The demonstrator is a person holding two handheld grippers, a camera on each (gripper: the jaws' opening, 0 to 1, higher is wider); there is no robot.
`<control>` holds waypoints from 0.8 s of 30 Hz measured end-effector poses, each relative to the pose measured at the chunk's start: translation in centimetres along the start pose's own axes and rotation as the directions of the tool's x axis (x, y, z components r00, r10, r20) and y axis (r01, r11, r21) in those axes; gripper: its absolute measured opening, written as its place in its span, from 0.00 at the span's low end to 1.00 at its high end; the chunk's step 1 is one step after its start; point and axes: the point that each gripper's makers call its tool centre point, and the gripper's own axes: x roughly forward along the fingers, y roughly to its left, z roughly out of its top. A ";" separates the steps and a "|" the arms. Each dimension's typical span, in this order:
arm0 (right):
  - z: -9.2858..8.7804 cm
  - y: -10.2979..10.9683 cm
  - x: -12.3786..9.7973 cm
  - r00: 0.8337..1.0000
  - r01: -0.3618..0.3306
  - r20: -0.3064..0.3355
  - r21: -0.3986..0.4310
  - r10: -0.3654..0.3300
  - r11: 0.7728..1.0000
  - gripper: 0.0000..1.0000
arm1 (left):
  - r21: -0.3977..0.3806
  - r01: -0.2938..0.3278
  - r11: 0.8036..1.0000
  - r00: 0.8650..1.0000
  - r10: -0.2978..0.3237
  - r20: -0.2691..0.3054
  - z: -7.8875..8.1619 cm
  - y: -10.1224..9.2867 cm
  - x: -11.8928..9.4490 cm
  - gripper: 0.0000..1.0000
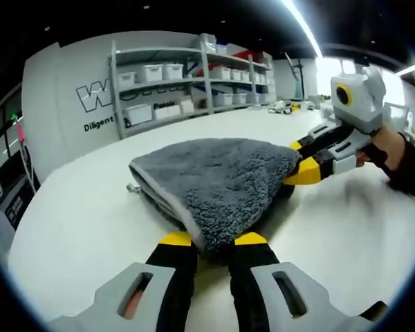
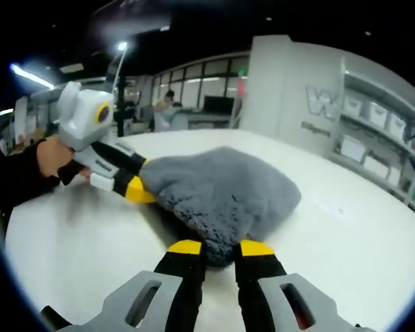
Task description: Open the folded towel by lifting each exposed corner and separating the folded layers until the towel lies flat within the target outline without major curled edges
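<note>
A grey fluffy towel [image 1: 214, 176] lies bunched in folded layers on the white table [image 1: 76, 221]. In the left gripper view, my left gripper [image 1: 212, 240] is shut on the towel's near corner, which fills the gap between the yellow tips. My right gripper [image 1: 299, 160] reaches in from the right and pinches the far right corner. In the right gripper view, the towel [image 2: 221, 187] runs from my right gripper [image 2: 221, 247], shut on one corner, to my left gripper [image 2: 142, 178], which holds the opposite corner. The towel sags between the two grips.
Metal shelves with white bins [image 1: 187, 76] stand behind the table, beside a lettered wall. A hand [image 2: 52, 155] holds the left gripper. A person [image 2: 167, 104] is far back by desks. More shelves [image 2: 373, 131] line the right. Bare table [image 2: 346, 235] surrounds the towel.
</note>
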 end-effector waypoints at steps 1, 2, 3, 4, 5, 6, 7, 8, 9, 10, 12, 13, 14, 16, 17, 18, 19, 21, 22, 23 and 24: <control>0.0 0.1 -0.1 1.000 -0.002 0.000 0.000 0.002 1.000 0.12 | 0.001 0.000 1.000 1.000 0.000 -0.001 0.0 -0.1 -0.1 0.16; -0.1 0.2 -0.1 1.000 -0.003 0.000 -0.001 0.003 1.000 0.12 | 0.004 0.000 1.000 1.000 0.000 -0.001 -0.1 -0.1 -0.2 0.16; -0.1 0.3 -0.3 1.000 -0.006 -0.001 -0.002 0.006 1.000 0.12 | 0.005 0.001 1.000 1.000 -0.001 -0.002 -0.1 0.0 -0.2 0.16; -0.1 0.4 -0.4 1.000 -0.008 -0.001 -0.003 0.008 1.000 0.12 | 0.005 0.002 1.000 1.000 -0.002 -0.002 -0.1 0.0 -0.1 0.16; -0.1 0.6 -0.4 1.000 -0.009 -0.003 -0.004 0.009 1.000 0.12 | 0.005 0.004 1.000 1.000 -0.004 -0.003 -0.1 -0.1 -0.3 0.16; -0.2 0.7 -0.5 1.000 -0.012 -0.005 -0.007 0.011 1.000 0.12 | 0.005 0.005 1.000 1.000 -0.005 -0.004 -0.2 -0.2 -0.4 0.16; -0.2 0.8 -0.6 1.000 -0.013 -0.007 -0.010 0.013 1.000 0.12 | 0.007 0.007 1.000 1.000 -0.007 -0.005 -0.3 -0.3 -0.5 0.16; -0.2 1.0 -0.7 1.000 -0.016 -0.010 -0.015 0.015 1.000 0.12 | 0.012 0.010 1.000 1.000 -0.010 -0.007 -0.4 -0.5 -0.7 0.16; -0.3 1.1 -0.8 1.000 -0.018 -0.013 -0.018 0.018 1.000 0.12 | 0.020 0.010 1.000 1.000 -0.010 -0.010 -0.5 -0.6 -0.8 0.16; -0.3 1.2 -0.9 1.000 -0.021 -0.015 -0.020 0.020 1.000 0.12 | 0.025 0.011 1.000 1.000 -0.011 -0.011 -0.5 -0.7 -1.0 0.16; -0.5 1.4 -1.1 1.000 -0.024 -0.021 -0.025 0.023 0.999 0.12 | 0.029 0.015 0.999 1.000 -0.015 -0.016 -0.6 -1.0 -1.3 0.16; -0.5 1.5 -1.2 0.999 -0.025 -0.023 -0.029 0.024 0.999 0.12 | 0.033 0.017 0.999 1.000 -0.016 -0.018 -0.7 -1.1 -1.4 0.16; -0.6 1.6 -1.2 0.999 -0.026 -0.025 -0.032 0.025 0.999 0.12 | 0.036 0.018 0.999 1.000 -0.017 -0.019 -0.7 -1.2 -1.5 0.16; -0.7 1.7 -1.4 0.999 -0.027 -0.028 -0.036 0.026 0.999 0.12 | 0.041 0.019 0.999 1.000 -0.019 -0.021 -0.8 -1.4 -1.7 0.16; -0.7 1.8 -1.4 0.999 -0.028 -0.029 -0.037 0.027 0.999 0.12 | 0.044 0.020 0.999 1.000 -0.019 -0.022 -0.9 -1.5 -1.8 0.16; -0.7 1.9 -1.6 0.999 -0.030 -0.031 -0.039 0.029 0.999 0.12 | 0.047 0.021 0.999 1.000 -0.020 -0.023 -0.9 -1.6 -1.8 0.16; -0.8 2.0 -1.7 0.999 -0.032 -0.032 -0.041 0.030 0.999 0.12 | 0.050 0.022 0.999 0.999 -0.021 -0.024 -0.9 -1.7 -2.0 0.16; -0.9 2.3 -1.9 0.999 -0.036 -0.036 -0.044 0.034 0.998 0.12 | 0.051 0.026 0.998 0.999 -0.024 -0.026 -1.0 -1.8 -2.1 0.16; -0.9 2.4 -2.0 0.999 -0.037 -0.037 -0.046 0.036 0.998 0.12 | 0.052 0.027 0.998 0.999 -0.025 -0.027 -1.1 -1.9 -2.2 0.16; -1.0 2.5 -2.0 0.999 -0.038 -0.038 -0.047 0.036 0.998 0.12 | 0.052 0.027 0.998 0.999 -0.026 -0.028 -1.1 -1.9 -2.3 0.16; -1.0 2.6 -2.1 0.998 -0.041 -0.042 -0.051 0.039 0.998 0.12 | 0.049 0.029 0.998 0.999 -0.028 -0.031 -1.2 -2.1 -2.4 0.15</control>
